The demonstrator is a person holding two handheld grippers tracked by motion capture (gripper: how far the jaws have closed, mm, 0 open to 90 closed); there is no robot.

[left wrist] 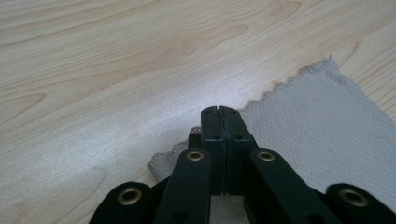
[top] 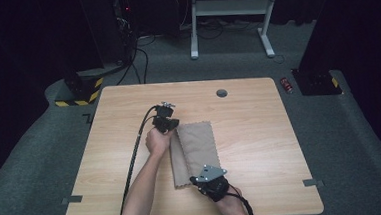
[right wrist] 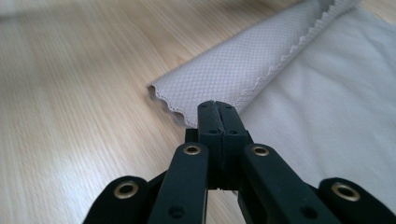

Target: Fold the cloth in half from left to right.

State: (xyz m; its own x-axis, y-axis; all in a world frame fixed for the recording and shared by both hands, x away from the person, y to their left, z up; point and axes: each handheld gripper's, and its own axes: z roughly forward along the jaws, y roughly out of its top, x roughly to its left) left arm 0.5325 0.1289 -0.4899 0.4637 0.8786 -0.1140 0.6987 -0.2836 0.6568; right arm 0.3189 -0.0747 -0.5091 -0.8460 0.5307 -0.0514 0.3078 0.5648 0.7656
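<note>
A beige cloth (top: 198,147) lies folded lengthwise in the middle of the wooden table (top: 123,106). My left gripper (top: 171,124) is at its far left corner. In the left gripper view the jaws (left wrist: 218,112) are shut at the cloth's scalloped edge (left wrist: 317,121), apparently pinching it. My right gripper (top: 199,180) is at the cloth's near end. In the right gripper view it (right wrist: 217,106) is shut on the edge of a layer of the cloth (right wrist: 243,70) that curls over the flat layer beneath.
A round grommet hole (top: 221,93) sits near the table's far edge. Grey tape marks (top: 72,199) lie at the near corners. Beyond the table, on the floor, are a red can (top: 286,85), a white desk frame (top: 230,15) and a yellow-black striped base (top: 80,91).
</note>
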